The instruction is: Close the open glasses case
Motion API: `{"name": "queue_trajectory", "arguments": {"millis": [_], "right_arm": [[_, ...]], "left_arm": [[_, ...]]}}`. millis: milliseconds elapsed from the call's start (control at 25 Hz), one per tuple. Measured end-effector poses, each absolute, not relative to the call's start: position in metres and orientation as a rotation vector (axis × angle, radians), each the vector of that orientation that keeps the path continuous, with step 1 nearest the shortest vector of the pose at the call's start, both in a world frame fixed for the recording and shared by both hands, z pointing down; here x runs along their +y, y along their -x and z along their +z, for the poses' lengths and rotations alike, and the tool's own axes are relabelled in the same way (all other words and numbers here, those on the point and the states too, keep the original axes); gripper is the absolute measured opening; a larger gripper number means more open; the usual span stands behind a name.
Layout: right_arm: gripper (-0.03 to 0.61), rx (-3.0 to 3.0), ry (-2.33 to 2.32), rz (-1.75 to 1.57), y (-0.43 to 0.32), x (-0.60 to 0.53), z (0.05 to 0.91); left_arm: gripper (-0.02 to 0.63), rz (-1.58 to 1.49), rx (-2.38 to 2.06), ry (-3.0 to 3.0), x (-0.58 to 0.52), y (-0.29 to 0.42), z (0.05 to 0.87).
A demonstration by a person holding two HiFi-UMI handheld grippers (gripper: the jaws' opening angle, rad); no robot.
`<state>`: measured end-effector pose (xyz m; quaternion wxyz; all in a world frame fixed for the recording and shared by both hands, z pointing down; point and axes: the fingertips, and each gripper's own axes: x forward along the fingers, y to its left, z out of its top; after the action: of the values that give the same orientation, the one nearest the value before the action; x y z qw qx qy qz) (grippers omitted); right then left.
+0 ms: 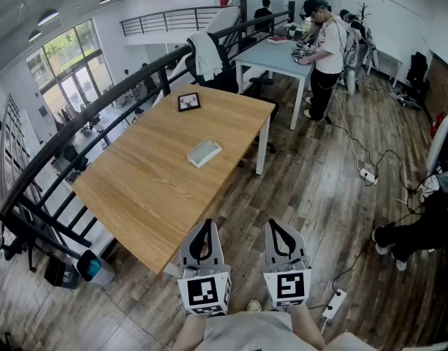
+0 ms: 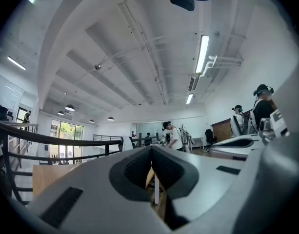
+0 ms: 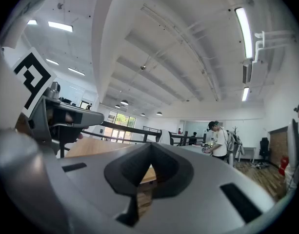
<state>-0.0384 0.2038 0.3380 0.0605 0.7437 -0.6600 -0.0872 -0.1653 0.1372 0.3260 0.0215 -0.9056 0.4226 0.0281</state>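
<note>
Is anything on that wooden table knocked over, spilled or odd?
Nothing stands out: the glasses case lies flat in the middle of the table, the picture frame sits near its far edge, and nothing is spilled.

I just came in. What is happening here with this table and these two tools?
A person stands off the near corner of a wooden table, holding the left gripper and the right gripper level, both with jaws shut and empty. The glasses case lies near the table's middle, far from both grippers. A small picture frame lies beyond it.
</note>
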Motion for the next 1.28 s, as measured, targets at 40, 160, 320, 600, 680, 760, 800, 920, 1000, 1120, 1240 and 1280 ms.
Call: {"name": "queue_trajectory", "arguments": {"millis": [40,160,320,600,680,760,800,920,1000,1120,1240,1280], "right_arm": [[0.006,-1.995,-2.253,-0.26,0.036,0.205,0.338],[0.006,-1.993,-2.259,-0.249,0.031,0.207,0.339],[0.005,-1.996,-2.254,-0.246,0.024,0.209,0.343],[0.006,-2.018,-2.304,-0.257,0.0,0.22,0.344],[0.006,-2.038,-2.297,-0.263,-0.003,0.224,0.343],[0.006,-2.059,-2.279,-0.271,-0.006,0.228,0.342],[0.006,-2.071,-2.266,-0.277,-0.007,0.23,0.342],[0.006,-2.111,-2.232,-0.293,-0.012,0.232,0.339],[0.006,-2.136,-2.222,-0.292,-0.014,0.229,0.34],[0.006,-2.163,-2.214,-0.271,-0.016,0.224,0.344],[0.006,-2.163,-2.211,-0.233,-0.025,0.221,0.351],[0.006,-2.161,-2.211,-0.226,-0.028,0.221,0.352]], "left_arm": [[0.017,0.084,1.308,2.807,0.138,0.164,0.325],[0.017,0.073,1.302,2.807,0.14,0.159,0.326],[0.018,0.059,1.301,2.811,0.141,0.152,0.331],[0.017,0.038,1.314,2.821,0.147,0.136,0.338],[0.018,0.037,1.327,2.821,0.149,0.132,0.34],[0.018,0.045,1.346,2.818,0.151,0.128,0.342],[0.018,0.055,1.356,2.814,0.153,0.126,0.342],[0.018,0.086,1.365,2.805,0.157,0.117,0.339],[0.017,0.095,1.36,2.805,0.158,0.111,0.337],[0.017,0.099,1.355,2.8,0.157,0.104,0.336],[0.017,0.1,1.342,2.791,0.152,0.095,0.334],[0.017,0.105,1.338,2.787,0.15,0.092,0.333]]}}
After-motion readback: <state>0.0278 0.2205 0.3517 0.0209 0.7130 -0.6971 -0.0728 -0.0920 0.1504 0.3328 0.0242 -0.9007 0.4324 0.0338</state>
